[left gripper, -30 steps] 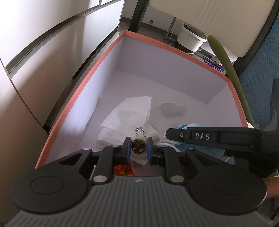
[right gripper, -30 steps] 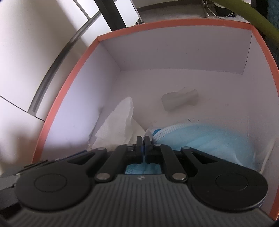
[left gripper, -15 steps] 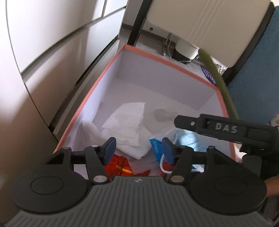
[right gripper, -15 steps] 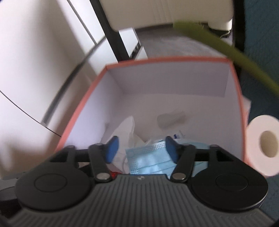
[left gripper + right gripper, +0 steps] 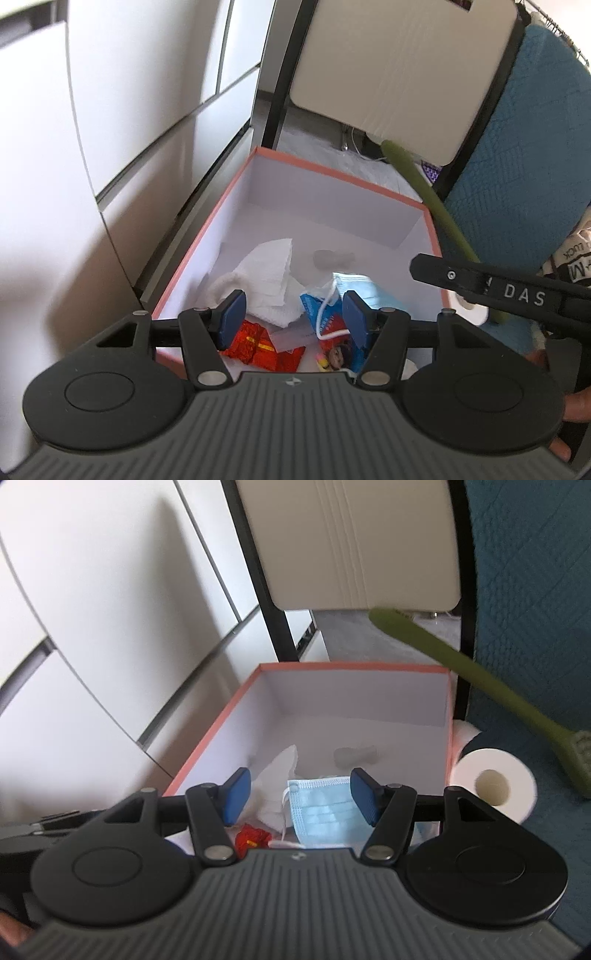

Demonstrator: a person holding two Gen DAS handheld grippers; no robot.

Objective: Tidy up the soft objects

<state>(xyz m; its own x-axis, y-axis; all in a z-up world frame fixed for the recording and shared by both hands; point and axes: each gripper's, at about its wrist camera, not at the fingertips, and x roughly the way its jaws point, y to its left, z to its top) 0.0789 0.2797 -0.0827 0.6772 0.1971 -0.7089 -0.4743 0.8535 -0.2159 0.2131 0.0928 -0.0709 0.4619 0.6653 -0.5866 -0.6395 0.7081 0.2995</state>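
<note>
Tongs, both pairs — left tongs (image 5: 293,314) and right tongs (image 5: 301,794) have just opened, nothing between the pads. Face mask (image 5: 321,812), tissue (image 5: 269,277) and red packet (image 5: 258,345) lie in the box (image 5: 207,746). Lift clear of the rim — then swing toward the paper roll (image 5: 495,786) just outside.

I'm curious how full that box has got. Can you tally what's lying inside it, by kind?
Inside the orange-rimmed white cardboard box:
White paper tissue: 1
Light blue pleated face mask: 1
Shiny red foil packet: 1
Blue cartoon-printed packet: 1
Small pale translucent object, too blurred to name: 1
Total: 5
</note>
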